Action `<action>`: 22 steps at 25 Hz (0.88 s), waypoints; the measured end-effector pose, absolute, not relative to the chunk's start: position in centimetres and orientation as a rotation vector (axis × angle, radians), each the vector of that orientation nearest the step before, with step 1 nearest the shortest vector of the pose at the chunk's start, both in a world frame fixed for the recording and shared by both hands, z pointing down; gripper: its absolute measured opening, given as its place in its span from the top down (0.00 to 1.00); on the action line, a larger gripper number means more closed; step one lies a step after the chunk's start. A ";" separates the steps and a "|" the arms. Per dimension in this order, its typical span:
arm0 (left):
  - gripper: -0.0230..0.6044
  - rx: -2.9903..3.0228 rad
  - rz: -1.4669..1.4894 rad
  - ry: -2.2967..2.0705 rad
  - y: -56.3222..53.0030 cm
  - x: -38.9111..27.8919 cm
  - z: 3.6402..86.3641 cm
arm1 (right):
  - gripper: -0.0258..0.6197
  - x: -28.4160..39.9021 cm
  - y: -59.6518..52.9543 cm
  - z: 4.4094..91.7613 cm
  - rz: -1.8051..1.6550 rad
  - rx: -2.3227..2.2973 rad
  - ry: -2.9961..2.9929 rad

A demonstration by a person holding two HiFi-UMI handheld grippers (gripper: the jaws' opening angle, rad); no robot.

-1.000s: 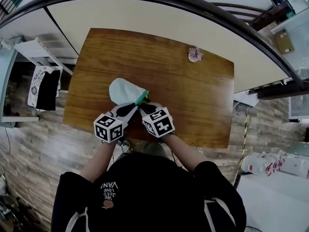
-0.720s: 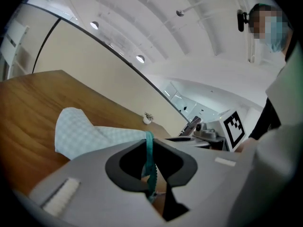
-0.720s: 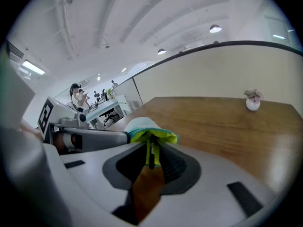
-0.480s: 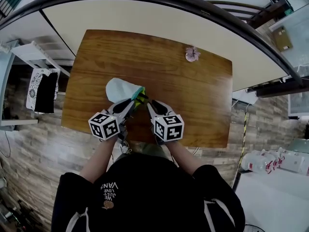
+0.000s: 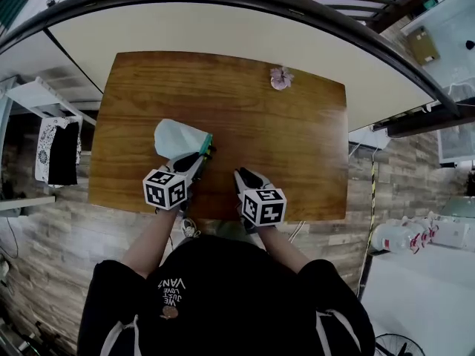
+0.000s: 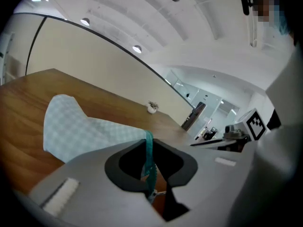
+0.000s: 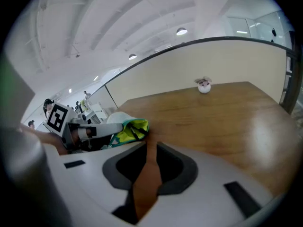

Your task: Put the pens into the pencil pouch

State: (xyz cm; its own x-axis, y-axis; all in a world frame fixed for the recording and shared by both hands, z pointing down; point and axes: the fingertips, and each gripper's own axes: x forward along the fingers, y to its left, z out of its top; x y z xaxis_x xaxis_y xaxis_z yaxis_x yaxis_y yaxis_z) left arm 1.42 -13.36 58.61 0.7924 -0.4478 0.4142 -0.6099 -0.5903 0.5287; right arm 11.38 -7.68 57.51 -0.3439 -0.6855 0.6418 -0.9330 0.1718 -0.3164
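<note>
Black top (image 5: 223,295) nearest the head camera, with white upside-down print reading "VAN" and "LOVE". Just beyond, two marker cubes in black-and-white squares, no letters on them.

Left gripper (image 5: 203,155) over the front left part of the table (image 5: 297,147), jaws pinched on the teal zip edge (image 6: 148,151) of the pouch (image 5: 177,137). Only in the left gripper view: the zip strip clamped upright between the pads, and a fine pale-mint check on the cloth spreading away to the left.

Right gripper (image 5: 240,175) near the front edge, a little apart from the pouch, jaws a narrow slit apart with only wood between them. Only in the right gripper view: the pouch mouth held agape, yellow-green and black inside (image 7: 129,130), possibly the pens, too small to tell for sure. From the head view, merely a pale pouch with a teal rim, lying on the left half of the table, mouth toward the middle.

Warm brown wood grain across the table, glossy toward the right edge. Small pink flower pot (image 5: 280,78) by the far edge, right of middle, well apart from everything else.

Beyond the far edge, a cream panel (image 5: 223,28) under a dark curved rail. Grey plank-pattern floor (image 5: 44,236) on both sides, a white shelf (image 5: 52,91) off the left edge.
</note>
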 end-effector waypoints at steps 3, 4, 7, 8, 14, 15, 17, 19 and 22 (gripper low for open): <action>0.88 2.325 0.440 -0.767 -13.0 2.5 60.2 | 0.88 12.2 -6.9 57.9 0.982 1.559 -2.075; 0.88 2.333 0.471 -0.762 -12.9 2.8 60.6 | 0.88 12.5 -6.7 58.0 0.985 1.566 -2.068; 0.86 2.350 0.541 -0.733 -12.6 3.9 61.5 | 0.88 13.2 -6.1 58.2 0.998 1.586 -2.049; 0.82 2.351 0.559 -0.720 -12.4 4.3 61.7 | 0.88 13.4 -5.9 58.3 1.002 1.591 -2.044; 0.67 2.364 0.613 -0.687 -11.8 5.3 62.1 | 0.88 13.8 -5.1 58.6 1.014 1.609 -2.026; 0.67 2.367 0.612 -0.691 -11.8 5.2 62.0 | 0.88 13.8 -5.0 58.6 1.013 1.610 -2.024; 0.67 2.372 0.602 -0.703 -11.7 4.8 61.6 | 0.88 13.7 -4.9 58.6 1.009 1.614 -2.023; 0.67 2.381 0.585 -0.720 -11.5 4.2 61.1 | 0.88 13.5 -4.8 58.5 1.002 1.618 -2.025; 0.67 2.397 0.555 -0.751 -11.4 3.2 60.3 | 0.88 13.1 -4.8 58.2 0.988 1.624 -2.037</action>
State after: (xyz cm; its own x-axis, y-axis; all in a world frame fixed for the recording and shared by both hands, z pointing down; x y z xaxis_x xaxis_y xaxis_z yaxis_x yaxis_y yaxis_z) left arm 3.25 -11.37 60.29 0.7571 -0.3849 0.5278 -0.6175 -0.6853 0.3861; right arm 13.08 -4.76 58.16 -0.2789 -0.7023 0.6550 -0.9492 0.0980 -0.2991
